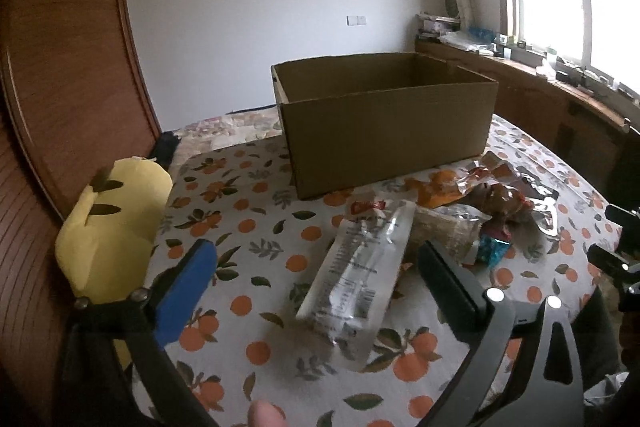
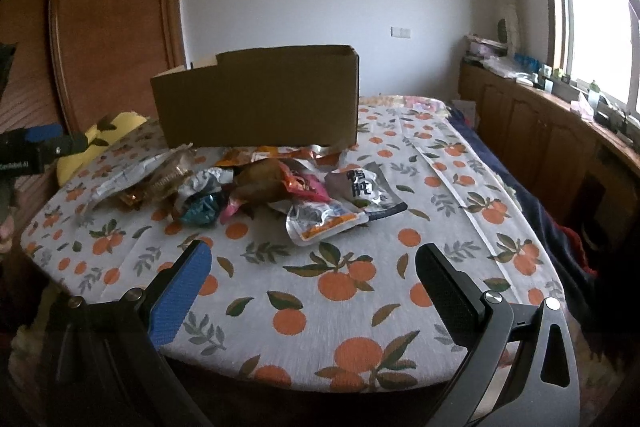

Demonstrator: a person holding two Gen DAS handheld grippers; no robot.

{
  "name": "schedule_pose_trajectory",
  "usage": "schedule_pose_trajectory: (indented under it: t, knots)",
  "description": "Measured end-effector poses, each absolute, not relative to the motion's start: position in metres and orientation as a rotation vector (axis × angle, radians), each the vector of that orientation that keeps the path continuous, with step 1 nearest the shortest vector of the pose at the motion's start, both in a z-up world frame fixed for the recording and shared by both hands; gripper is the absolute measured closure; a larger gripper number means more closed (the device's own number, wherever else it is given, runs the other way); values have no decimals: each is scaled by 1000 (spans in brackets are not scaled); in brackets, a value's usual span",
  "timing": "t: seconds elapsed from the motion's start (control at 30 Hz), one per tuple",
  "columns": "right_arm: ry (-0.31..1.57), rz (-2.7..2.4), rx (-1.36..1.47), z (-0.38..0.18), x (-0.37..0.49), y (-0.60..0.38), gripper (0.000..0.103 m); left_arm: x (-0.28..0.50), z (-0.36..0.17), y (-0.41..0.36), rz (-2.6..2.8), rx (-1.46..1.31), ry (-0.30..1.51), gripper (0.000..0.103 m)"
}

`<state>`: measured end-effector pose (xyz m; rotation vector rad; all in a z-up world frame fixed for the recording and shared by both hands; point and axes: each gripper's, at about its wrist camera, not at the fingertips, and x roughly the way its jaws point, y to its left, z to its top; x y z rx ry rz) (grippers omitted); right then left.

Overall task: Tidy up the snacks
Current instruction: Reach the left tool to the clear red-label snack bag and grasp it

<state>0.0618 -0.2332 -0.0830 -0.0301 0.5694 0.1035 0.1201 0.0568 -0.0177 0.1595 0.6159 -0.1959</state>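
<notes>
Orange-printed cloth covers the table, which fills the lower half of both views. On it, in the upper middle of each frame, stands the open cardboard box, upright and with nothing visible inside from these angles; it is presumably where the snacks belong. In front of the box, touching or nearly touching its near wall, lies the snack pile, a loose heap of foil and plastic packets across the centre of the right wrist view. A yellow plush toy sits at the left edge of the table, apart from the pile. The smallest item that matters is the clear packet, the pile's nearest member in the left wrist view: it lies in the centre of that frame, its long axis running from lower centre up toward the upper right, roughly along the line of the fingers and pointing at the box. The left gripper has its jaws spread wide, one on each side of the packet and holding nothing; whether they touch it cannot be told. The right gripper is likewise spread and empty, over bare cloth with the pile well ahead of it. The left is plainly nearer, so closing across the packet's short width looks like the natural next move.
</notes>
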Motion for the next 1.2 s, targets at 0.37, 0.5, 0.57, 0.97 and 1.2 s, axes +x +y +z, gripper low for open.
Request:
schedule_pose_trajectory:
  t: [0.37, 0.5, 0.57, 0.97, 1.2]
  knots:
    - [582, 122, -71, -86, 83, -227, 0, 163, -52, 59, -289, 167, 753, 0]
    - [590, 126, -70, -88, 89, -227, 0, 171, -65, 53, -314, 188, 789, 0]
    - [596, 128, -73, -90, 92, -226, 0, 175, -68, 49, -328, 193, 809, 0]
    - [632, 239, -107, -87, 120, -221, 0, 205, -92, 41, -420, 148, 968, 0]
    - [711, 366, -96, -72, 164, -230, 0, 201, -93, 38, -458, 145, 967, 2]
